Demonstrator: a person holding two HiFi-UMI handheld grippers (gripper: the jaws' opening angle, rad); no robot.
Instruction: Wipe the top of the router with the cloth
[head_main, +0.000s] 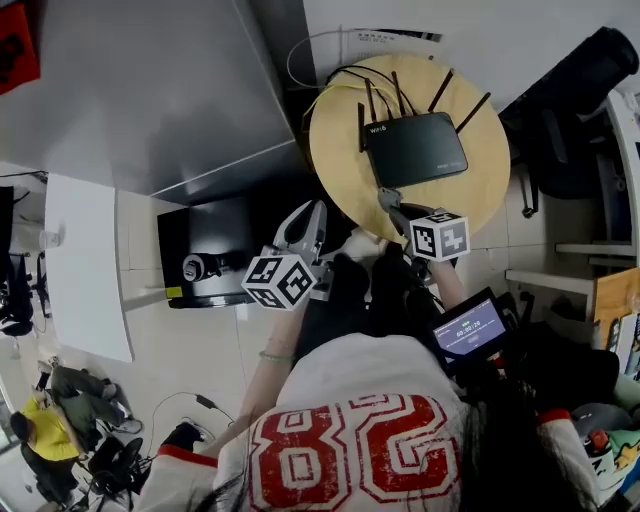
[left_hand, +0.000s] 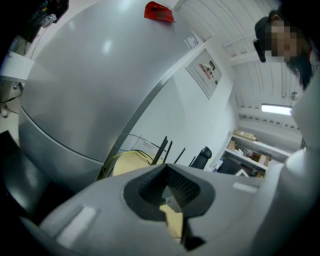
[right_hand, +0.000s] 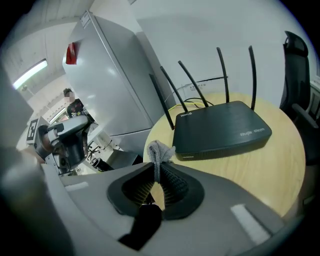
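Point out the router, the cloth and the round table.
Black flat router with antennas (right_hand: 220, 125): right gripper view, middle of its top.
Grey crumpled fabric cloth (right_hand: 159, 150): right gripper view, its bunched tuft.
Round pale wooden table (right_hand: 287, 160): right gripper view, bare top beside the router.

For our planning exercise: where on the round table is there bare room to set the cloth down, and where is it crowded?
Bare wood lies between the router and the table's near rim, and along both sides. Crowded behind: antennas, cables.
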